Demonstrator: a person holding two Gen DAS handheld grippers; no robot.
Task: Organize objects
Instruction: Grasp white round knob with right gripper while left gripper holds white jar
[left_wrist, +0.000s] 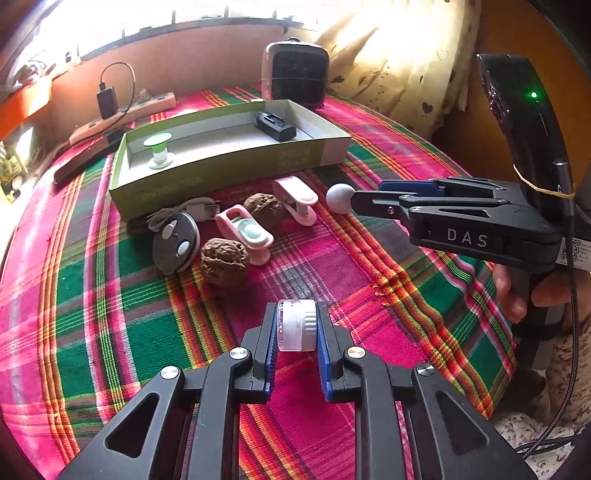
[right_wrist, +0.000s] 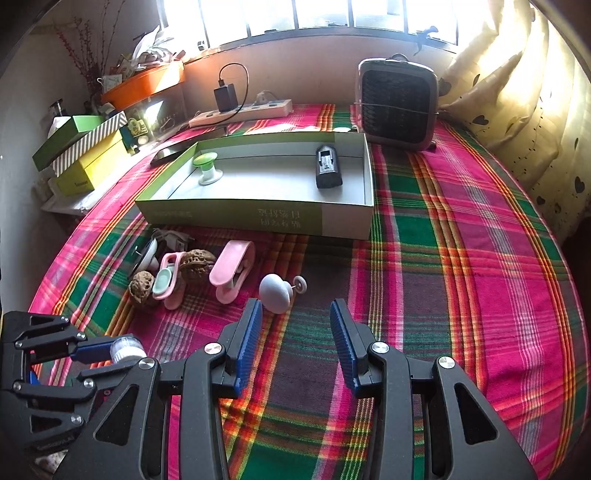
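Low in the middle of the left wrist view, the left gripper has its jaws drawn in narrow on a small white jar, the blue pads pressed flat against its two sides just above the plaid cloth. The jar looks light and rigid, a ribbed plastic cap on a clear body; I would judge the smooth clear part slippery, so the ribbed band is the surer place to pinch. Whether its base rests on the cloth or hangs just off it I cannot tell.

The right gripper, low in the centre of its own view, stands partly open with nothing between the pads. Just beyond its left finger lies a pale round knob with a thin pin and small disc. It looks hard and rounded, likely to roll; the stem side seems the better hold.

Further up and left sits a cluster: two walnuts, two pink clips, and a dark round gadget whose cable is half hidden.

Beyond them the shallow green box holds a green-topped spool and a black block. Its printing is upside down and blurred. The window above is washed out by glare.
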